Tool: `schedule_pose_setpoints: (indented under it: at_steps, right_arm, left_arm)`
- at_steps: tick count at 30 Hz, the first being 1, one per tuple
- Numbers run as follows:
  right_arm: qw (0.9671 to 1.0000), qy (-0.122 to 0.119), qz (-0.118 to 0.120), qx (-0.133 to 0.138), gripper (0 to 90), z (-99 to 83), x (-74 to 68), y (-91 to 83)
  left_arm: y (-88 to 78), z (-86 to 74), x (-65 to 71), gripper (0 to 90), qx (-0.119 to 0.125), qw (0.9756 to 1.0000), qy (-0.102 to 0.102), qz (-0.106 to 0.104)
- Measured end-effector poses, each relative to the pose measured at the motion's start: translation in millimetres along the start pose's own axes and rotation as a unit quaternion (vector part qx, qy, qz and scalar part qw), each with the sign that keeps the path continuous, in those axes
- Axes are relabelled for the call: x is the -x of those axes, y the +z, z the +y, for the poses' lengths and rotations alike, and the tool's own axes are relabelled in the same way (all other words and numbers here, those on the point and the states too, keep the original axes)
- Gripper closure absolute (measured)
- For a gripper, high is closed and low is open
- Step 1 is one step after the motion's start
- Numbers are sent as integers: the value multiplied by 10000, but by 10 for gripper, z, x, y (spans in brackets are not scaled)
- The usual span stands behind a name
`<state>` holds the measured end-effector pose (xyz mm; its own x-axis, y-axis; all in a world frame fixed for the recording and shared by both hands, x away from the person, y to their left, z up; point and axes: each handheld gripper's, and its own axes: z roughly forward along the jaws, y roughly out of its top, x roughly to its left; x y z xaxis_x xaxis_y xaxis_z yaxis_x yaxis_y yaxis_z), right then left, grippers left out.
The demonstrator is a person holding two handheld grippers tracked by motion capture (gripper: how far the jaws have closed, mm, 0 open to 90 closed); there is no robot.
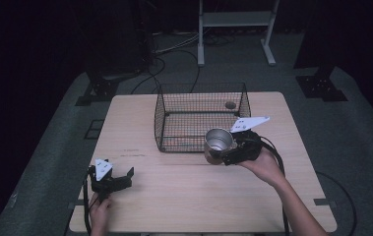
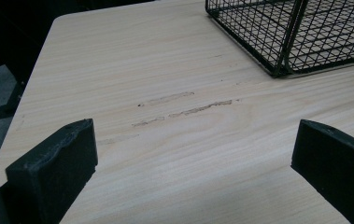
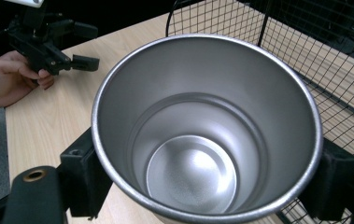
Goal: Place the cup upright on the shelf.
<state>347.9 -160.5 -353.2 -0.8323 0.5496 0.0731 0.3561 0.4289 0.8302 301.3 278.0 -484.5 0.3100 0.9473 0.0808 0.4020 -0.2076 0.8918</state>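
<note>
One steel cup [image 3: 206, 135] sits pinched between the jaws of our right hand-held gripper [image 1: 233, 150], raised off the tabletop [image 1: 184, 196] just before the wire basket [image 1: 199, 115]. Our left hand-held gripper [image 1: 117, 178] rests well apart, jaws spread over bare wood.

In the right gripper view the steel cup [image 3: 202, 140] between the jaws hides the table beneath it, and its base is cut off at the bottom edge. In the left gripper view the wire basket [image 2: 300, 32], beyond the right-hand jaw, runs off the frame.
</note>
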Motion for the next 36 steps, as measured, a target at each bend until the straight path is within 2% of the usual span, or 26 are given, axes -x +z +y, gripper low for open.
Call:
schedule_pose_setpoints:
  at_steps: [11, 23, 36]
  right_arm:
    - [10000, 34, -37, 43, 179, 179, 86, -19]
    - [9998, -122, -140, 5, 179, 416, 156, -13]
    - [9998, -52, -172, 1, 179, 626, 269, 31]
  left_arm:
    - [3, -1, 0, 0, 16, 10000, -12, -3]
    - [7, -2, 1, 0, 51, 10000, -33, -4]
    - [3, 0, -2, 0, 27, 10000, -18, -4]
